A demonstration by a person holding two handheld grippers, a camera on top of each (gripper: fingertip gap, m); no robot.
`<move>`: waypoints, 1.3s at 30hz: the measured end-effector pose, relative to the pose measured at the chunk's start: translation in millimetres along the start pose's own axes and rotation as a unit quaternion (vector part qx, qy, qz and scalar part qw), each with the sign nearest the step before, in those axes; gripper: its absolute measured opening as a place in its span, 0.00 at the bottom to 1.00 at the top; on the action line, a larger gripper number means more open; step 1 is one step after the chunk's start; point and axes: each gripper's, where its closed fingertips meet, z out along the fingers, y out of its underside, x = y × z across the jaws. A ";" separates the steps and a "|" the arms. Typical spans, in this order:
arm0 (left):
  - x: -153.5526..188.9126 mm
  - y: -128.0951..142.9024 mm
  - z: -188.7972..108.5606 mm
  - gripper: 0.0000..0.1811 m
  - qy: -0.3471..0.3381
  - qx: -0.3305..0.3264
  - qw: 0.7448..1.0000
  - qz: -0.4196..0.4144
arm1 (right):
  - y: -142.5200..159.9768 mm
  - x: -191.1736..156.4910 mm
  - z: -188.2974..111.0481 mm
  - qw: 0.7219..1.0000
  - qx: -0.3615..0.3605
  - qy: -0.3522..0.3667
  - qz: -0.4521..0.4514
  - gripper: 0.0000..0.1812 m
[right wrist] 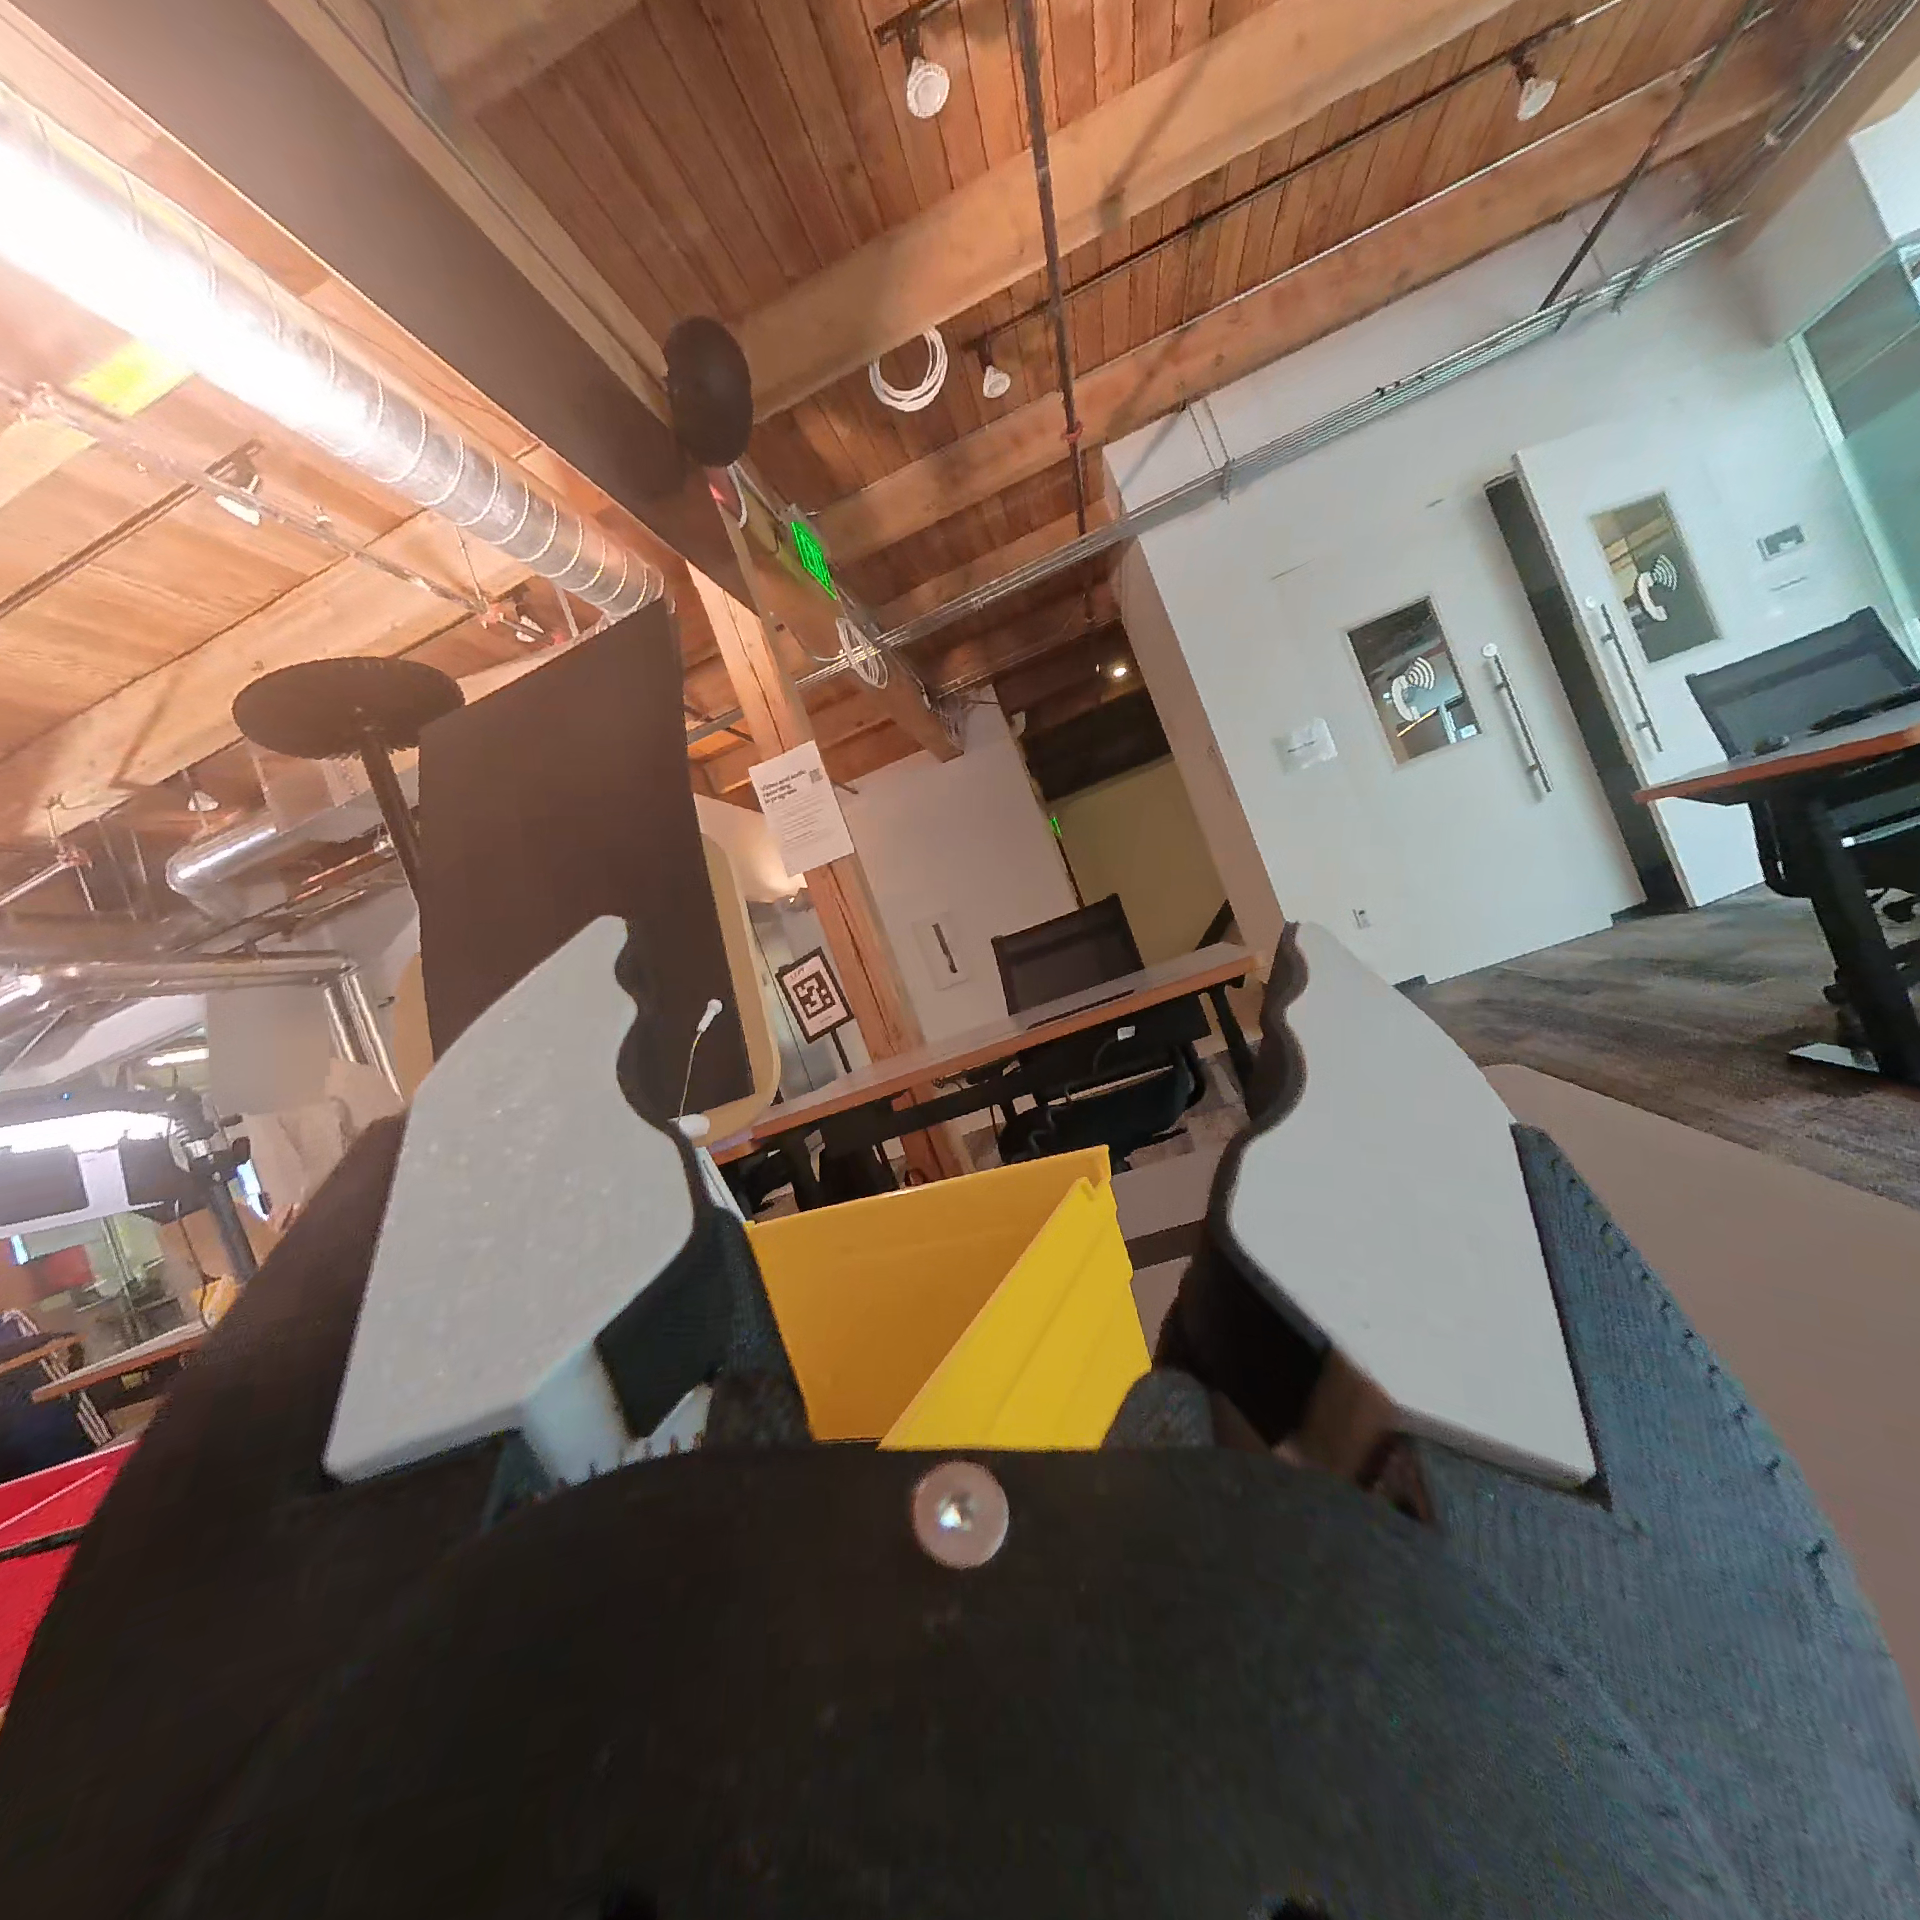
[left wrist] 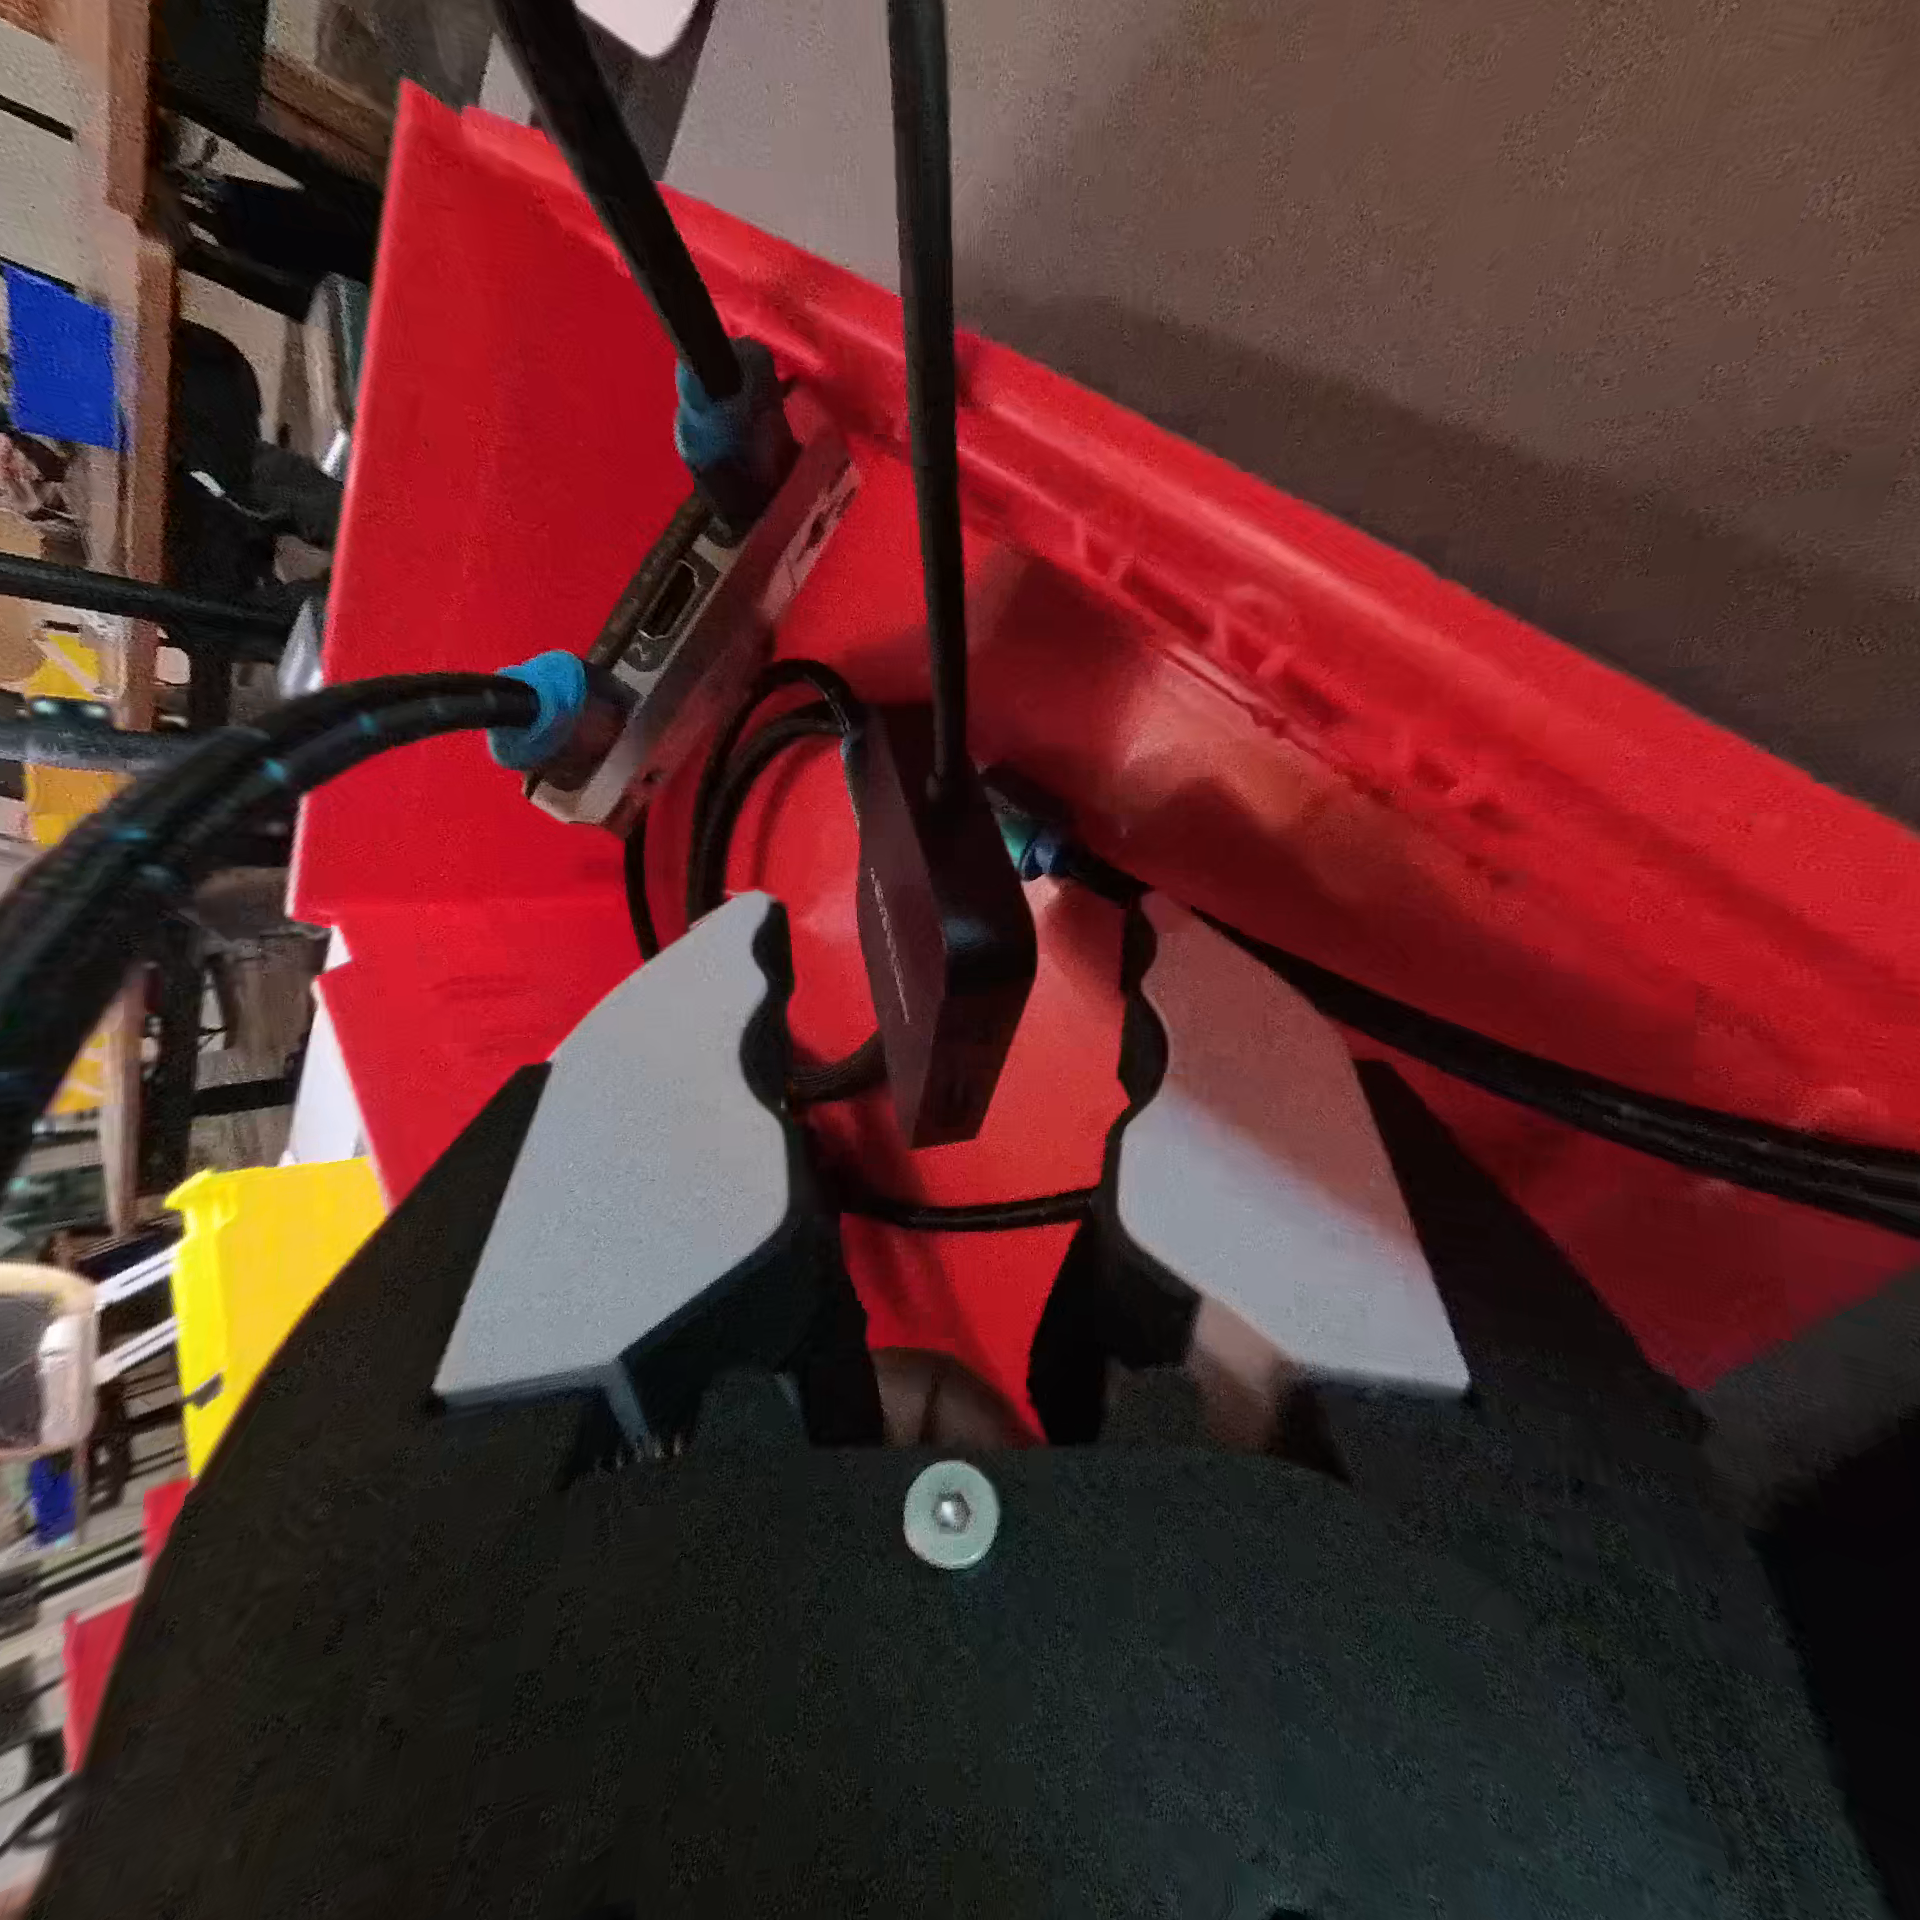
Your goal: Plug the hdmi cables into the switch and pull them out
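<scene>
In the left wrist view a grey HDMI switch [left wrist: 727,613] lies tilted in a red bin [left wrist: 499,436]. Two black cables with blue collars are plugged into it, one at its upper end [left wrist: 717,416] and one at its lower end [left wrist: 540,712]. The port between them [left wrist: 665,608] is empty. A flat black connector block [left wrist: 940,977] hangs on a black cable [left wrist: 925,416] right between my left gripper's tips. My left gripper [left wrist: 956,914] is open and holds nothing. My right gripper [right wrist: 961,935] is open and empty, tilted up toward the room, away from the switch.
Coiled black cable [left wrist: 727,790] and another blue-collared plug [left wrist: 1034,847] lie in the red bin; more cables [left wrist: 1558,1101] run off right. A yellow bin [right wrist: 935,1309] sits just past my right gripper and shows at lower left in the left view [left wrist: 260,1278]. Desks [right wrist: 1039,1039] and chairs stand beyond.
</scene>
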 end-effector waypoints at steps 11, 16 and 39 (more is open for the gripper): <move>5.3 -1.1 7.4 0.29 0.011 0.064 0.997 -0.042 | 9.4 -10.2 5.4 0.999 -0.039 -0.021 -0.010 0.63; -0.2 -4.9 7.5 0.29 0.011 0.074 0.996 -0.054 | -103.5 -141.5 -21.1 0.882 0.102 -0.302 0.348 0.75; 10.8 -20.9 7.5 0.29 0.020 0.097 0.995 -0.013 | -302.1 -350.3 -129.9 0.389 0.172 -0.720 0.549 0.81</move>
